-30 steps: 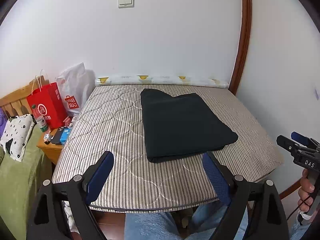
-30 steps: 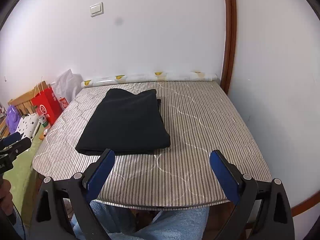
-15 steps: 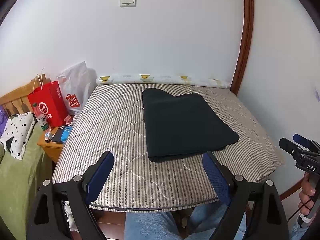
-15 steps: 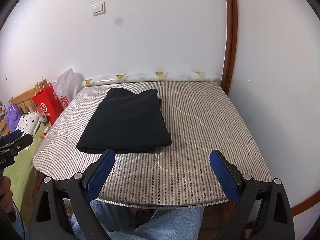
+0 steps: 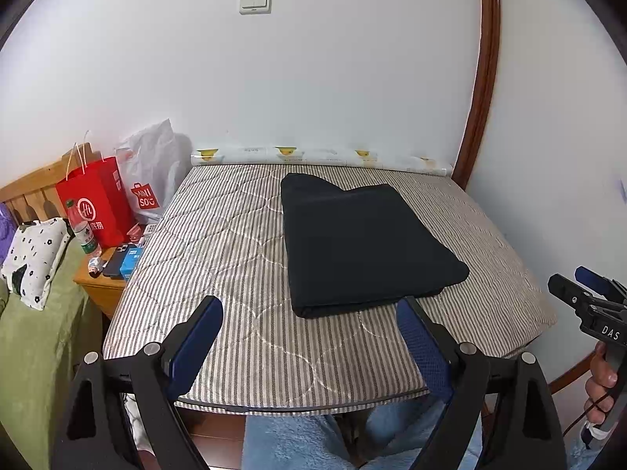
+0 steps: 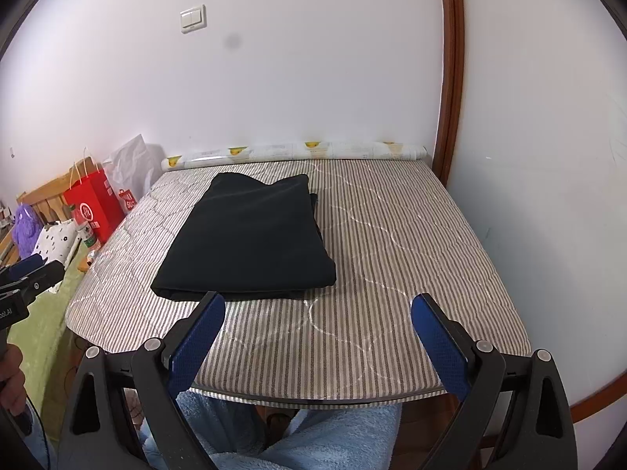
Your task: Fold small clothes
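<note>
Nothing has shifted over the last second, so the fold appears finished: the left gripper and the right gripper both hang wide open and empty above the near edge. Bedside clutter crowds the left side; the folded dark garment lies flat mid-mattress, with bare striped surface to its right up to the wall.

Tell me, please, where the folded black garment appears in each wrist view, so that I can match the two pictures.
Left wrist view: the folded black garment lies right of centre on the striped mattress.
Right wrist view: the garment lies left of centre on the mattress.
Shared landmark: the rolled paper with yellow marks along the wall behind the garment.
</note>
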`<state>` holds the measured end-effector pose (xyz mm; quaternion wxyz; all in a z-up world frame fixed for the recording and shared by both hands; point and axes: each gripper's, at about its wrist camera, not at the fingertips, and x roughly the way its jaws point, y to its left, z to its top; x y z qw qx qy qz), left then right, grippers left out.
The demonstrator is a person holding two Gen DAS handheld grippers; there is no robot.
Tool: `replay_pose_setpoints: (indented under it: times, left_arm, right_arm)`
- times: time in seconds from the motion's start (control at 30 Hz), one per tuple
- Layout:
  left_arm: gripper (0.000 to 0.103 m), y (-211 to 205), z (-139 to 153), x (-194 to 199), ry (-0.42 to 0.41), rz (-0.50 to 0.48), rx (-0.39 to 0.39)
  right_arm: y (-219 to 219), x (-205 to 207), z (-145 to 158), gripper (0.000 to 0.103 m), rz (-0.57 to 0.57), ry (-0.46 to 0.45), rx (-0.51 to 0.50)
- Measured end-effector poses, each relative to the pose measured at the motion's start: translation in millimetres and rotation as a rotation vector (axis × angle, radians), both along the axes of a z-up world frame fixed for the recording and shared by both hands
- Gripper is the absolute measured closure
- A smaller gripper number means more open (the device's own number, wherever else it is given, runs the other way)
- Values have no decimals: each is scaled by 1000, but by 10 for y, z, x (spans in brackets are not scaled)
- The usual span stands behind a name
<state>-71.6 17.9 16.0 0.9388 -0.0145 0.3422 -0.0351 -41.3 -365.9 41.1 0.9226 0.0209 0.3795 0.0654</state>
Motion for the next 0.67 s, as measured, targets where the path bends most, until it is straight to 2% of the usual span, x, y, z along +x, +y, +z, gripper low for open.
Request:
replay_pose_setpoints:
  times: [0.67]
  left_arm:
    - [13,-26,42,-1,-11,17,-5]
  right_arm:
    - [-18,-3,29,8,-2,-2,14]
